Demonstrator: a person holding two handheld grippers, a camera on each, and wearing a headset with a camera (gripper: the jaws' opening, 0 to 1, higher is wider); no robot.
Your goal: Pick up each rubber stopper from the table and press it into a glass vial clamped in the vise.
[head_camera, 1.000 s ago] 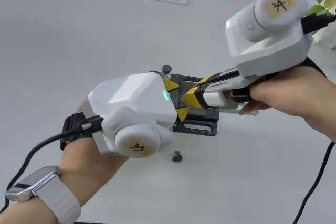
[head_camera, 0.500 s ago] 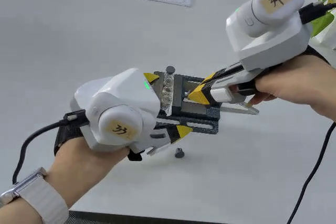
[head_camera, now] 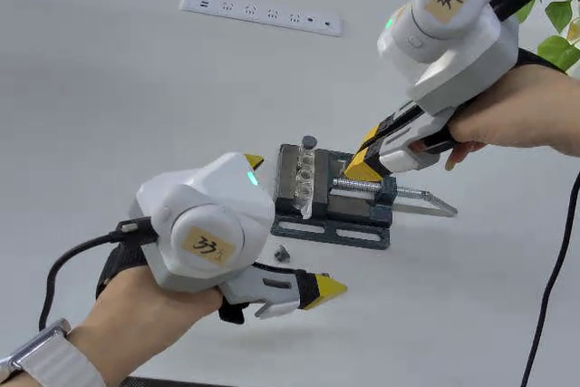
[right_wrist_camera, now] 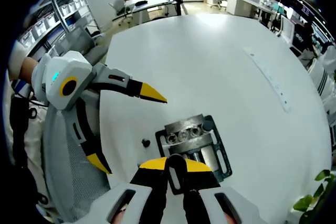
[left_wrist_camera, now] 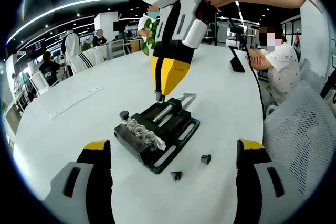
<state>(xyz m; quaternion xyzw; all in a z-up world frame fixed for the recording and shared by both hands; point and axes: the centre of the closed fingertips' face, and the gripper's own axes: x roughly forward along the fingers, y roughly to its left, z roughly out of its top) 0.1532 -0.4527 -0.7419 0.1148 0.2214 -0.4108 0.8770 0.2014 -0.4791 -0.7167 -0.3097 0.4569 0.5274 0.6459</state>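
four glass vials (left_wrist_camera: 140, 129) stand in a row in the vise (left_wrist_camera: 176, 124); the far one carries a rubber stopper (left_wrist_camera: 124, 114). two loose stoppers (left_wrist_camera: 205, 158) lie on the table (left_wrist_camera: 79, 87) near the vise. the right gripper (head_camera: 360, 172), above the screw (head_camera: 355, 185), is closed on what looks like a further stopper (left_wrist_camera: 159, 97). the left gripper (left_wrist_camera: 174, 145) is spread wide and empty.

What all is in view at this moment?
vise: one, black, centre of the table.
glass vials: four, clear, clamped in the vise.
fitted stopper: one, dark grey, on the end vial.
loose stoppers: two, dark grey, on the table beside the vise.
power strip: one, white, far side of the table.
plant: one, green, right edge.
left gripper: white, yellow tips, open, near side of vise.
right gripper: white, yellow tips, shut, over the vise.
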